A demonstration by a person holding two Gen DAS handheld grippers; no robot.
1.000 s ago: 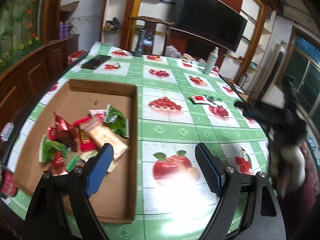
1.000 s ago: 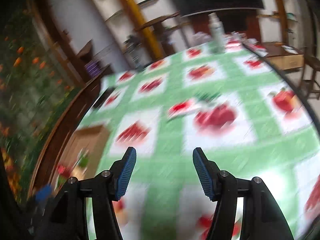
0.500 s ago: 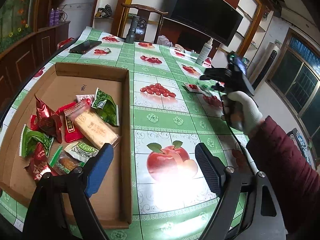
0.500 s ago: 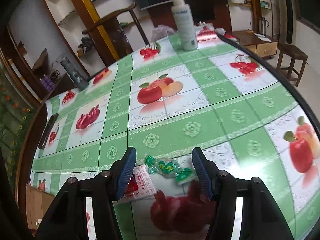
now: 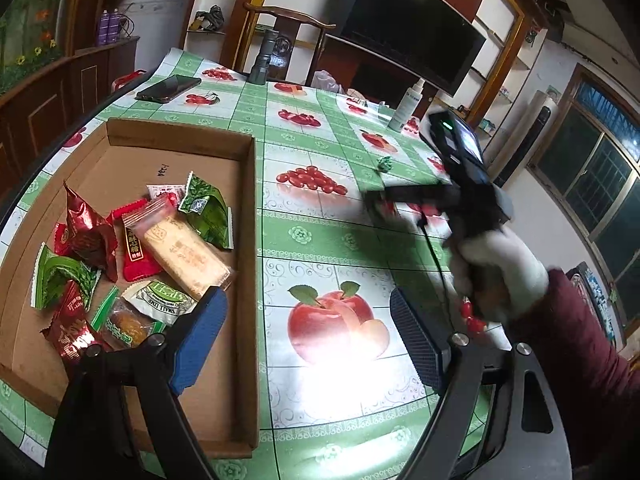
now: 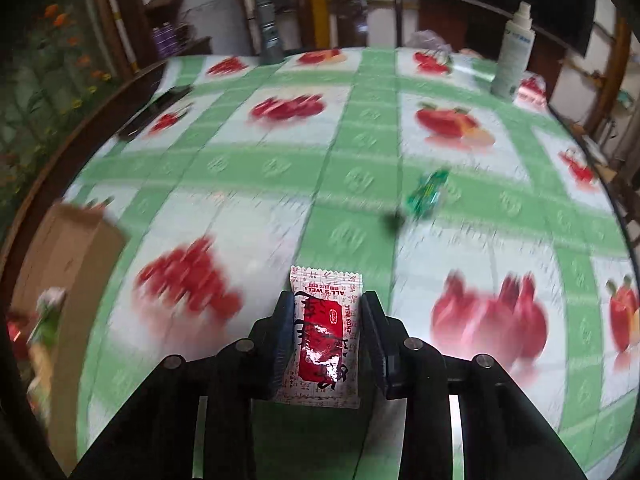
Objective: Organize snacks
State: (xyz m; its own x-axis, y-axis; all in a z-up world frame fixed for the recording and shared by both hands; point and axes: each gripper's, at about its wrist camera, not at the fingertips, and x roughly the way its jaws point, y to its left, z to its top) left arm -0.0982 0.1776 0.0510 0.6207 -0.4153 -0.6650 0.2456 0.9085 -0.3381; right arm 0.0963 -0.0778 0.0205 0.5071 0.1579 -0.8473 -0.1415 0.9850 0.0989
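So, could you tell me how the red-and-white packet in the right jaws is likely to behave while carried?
The packet looks thin and glossy, so probably light and slippery. It sticks out flat beyond the jaws without drooping, so likely fairly stiff.

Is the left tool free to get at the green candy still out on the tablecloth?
Probably yes. The left tool is open and empty, and bare tablecloth lies between it and the green candy. The right tool, shut on a red-and-white packet, hovers just beside that path.

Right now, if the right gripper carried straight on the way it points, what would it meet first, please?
Holding the red-and-white packet, the right gripper probably meets only tablecloth first; the green candy lies right of its line, though blur makes depth uncertain.
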